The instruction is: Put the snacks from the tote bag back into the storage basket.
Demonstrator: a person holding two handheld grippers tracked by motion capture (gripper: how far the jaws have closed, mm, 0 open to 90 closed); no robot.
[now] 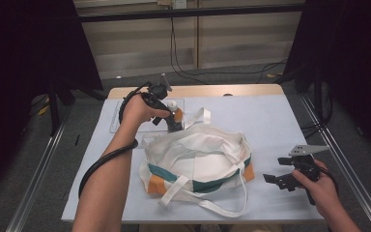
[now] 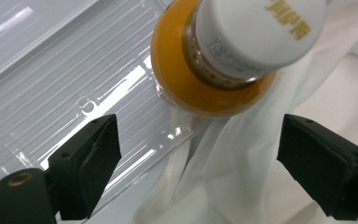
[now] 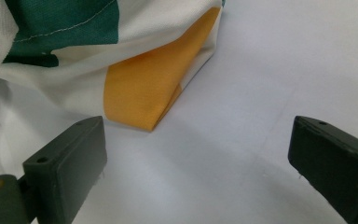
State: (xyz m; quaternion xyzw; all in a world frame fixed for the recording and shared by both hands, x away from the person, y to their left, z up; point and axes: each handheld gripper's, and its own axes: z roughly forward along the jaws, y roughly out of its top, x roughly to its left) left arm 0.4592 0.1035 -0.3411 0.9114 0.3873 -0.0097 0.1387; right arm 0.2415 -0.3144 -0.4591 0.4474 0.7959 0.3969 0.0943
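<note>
A: Where do we stand with the bottle [image 1: 174,116]?

B: We have it upright at the near edge of the clear tray [image 1: 125,116], touching the white fabric of the tote bag [image 1: 198,159]. Our left claw [image 2: 196,158] hangs above its white cap, jaws apart with nothing between them. We judge the bottle not yet packed: the bag lies open on the tabletop [image 1: 280,121], and nothing visible sits inside.

A: And the right claw [image 1: 281,170]?

B: Jaws apart, empty, low over the tabletop just beside the bag's orange corner [image 3: 154,93].

A: What is obscured?

B: The left hand [image 1: 137,110] covers part of the bottle in the high view. The cap lettering is cut off, and the bag's folds hide its bottom.
</note>
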